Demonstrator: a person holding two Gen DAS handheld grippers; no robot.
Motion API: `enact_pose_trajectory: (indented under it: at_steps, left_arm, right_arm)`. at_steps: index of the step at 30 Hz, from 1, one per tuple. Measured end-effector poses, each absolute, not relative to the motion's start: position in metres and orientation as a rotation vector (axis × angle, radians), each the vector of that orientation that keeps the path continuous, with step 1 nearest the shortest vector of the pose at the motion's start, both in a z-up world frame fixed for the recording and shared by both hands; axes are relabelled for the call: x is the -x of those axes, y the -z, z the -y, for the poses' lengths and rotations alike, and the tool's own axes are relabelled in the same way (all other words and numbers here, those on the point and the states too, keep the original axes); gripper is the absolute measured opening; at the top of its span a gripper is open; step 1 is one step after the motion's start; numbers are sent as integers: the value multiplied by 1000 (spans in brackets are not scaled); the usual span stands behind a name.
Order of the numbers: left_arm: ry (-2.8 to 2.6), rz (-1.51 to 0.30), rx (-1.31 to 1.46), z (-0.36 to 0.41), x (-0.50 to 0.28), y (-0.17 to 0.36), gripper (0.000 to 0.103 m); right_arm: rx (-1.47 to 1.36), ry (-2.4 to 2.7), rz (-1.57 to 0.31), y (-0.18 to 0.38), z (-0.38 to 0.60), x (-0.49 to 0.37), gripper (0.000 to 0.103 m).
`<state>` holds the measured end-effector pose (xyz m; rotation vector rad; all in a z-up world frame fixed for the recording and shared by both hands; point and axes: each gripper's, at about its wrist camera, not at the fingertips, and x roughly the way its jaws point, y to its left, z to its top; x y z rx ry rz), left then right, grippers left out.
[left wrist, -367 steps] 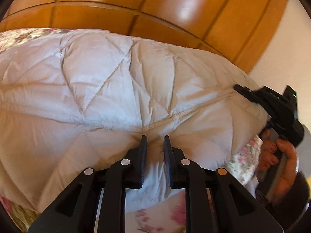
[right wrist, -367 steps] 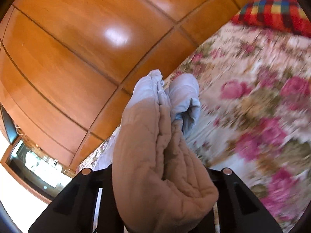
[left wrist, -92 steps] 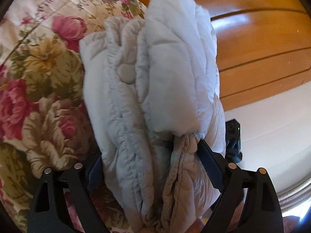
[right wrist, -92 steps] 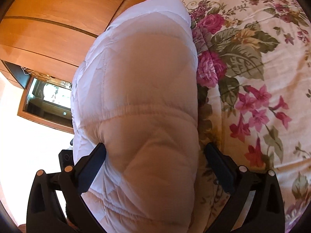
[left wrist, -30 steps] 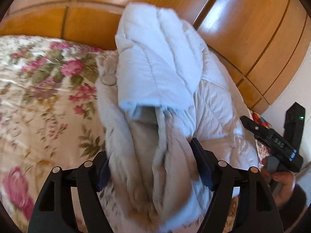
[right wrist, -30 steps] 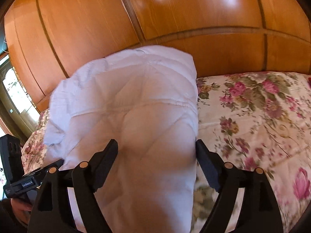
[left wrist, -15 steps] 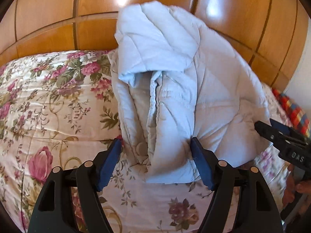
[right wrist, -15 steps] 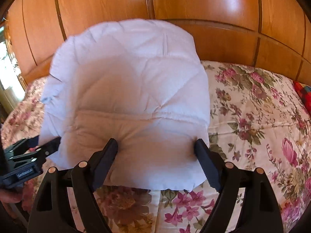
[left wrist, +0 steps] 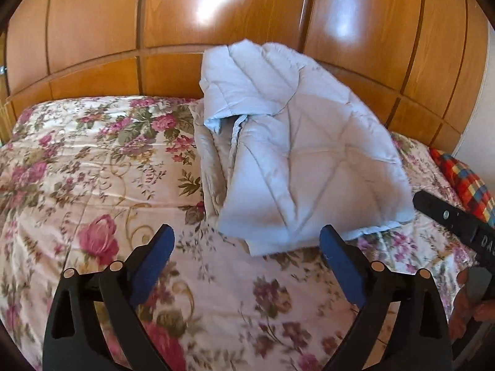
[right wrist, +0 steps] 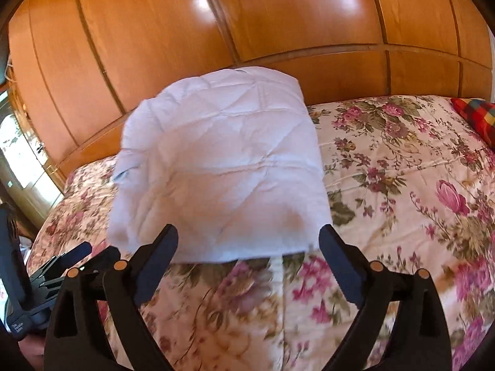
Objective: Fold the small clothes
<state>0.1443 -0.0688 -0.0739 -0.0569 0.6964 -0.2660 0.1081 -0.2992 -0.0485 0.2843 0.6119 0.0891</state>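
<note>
On the floral bedspread [left wrist: 92,167], near the wooden headboard [left wrist: 92,74], the folded pale quilted garment [left wrist: 297,160] lay in a thick bundle, its layered edges facing the left side. Left tongs [left wrist: 247,241] stood wide apart, just short of the bundle, gripping nothing. Right tongs [right wrist: 249,241] were likewise spread and empty at its near edge. A plaid cushion [left wrist: 464,182] lay at the bed's right.
</note>
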Motion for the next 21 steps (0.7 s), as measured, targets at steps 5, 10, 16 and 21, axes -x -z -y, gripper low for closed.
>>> enact_pose_trajectory:
  at_steps: [5, 10, 16, 21]
  left_arm:
    - [252, -665, 92, 62, -116, 62, 99]
    - [165, -641, 46, 59, -97, 52, 99]
    - [81, -638, 11, 54, -79, 45, 99]
    - [52, -613, 9, 48, -63, 37, 99]
  right_arm:
    - [-252, -69, -574, 35, 288, -78, 101]
    - [-242, -26, -571, 28, 288, -62, 101]
    - [-215, 7, -551, 25, 287, -47, 101]
    - [-166, 47, -524, 22, 283, -31, 101]
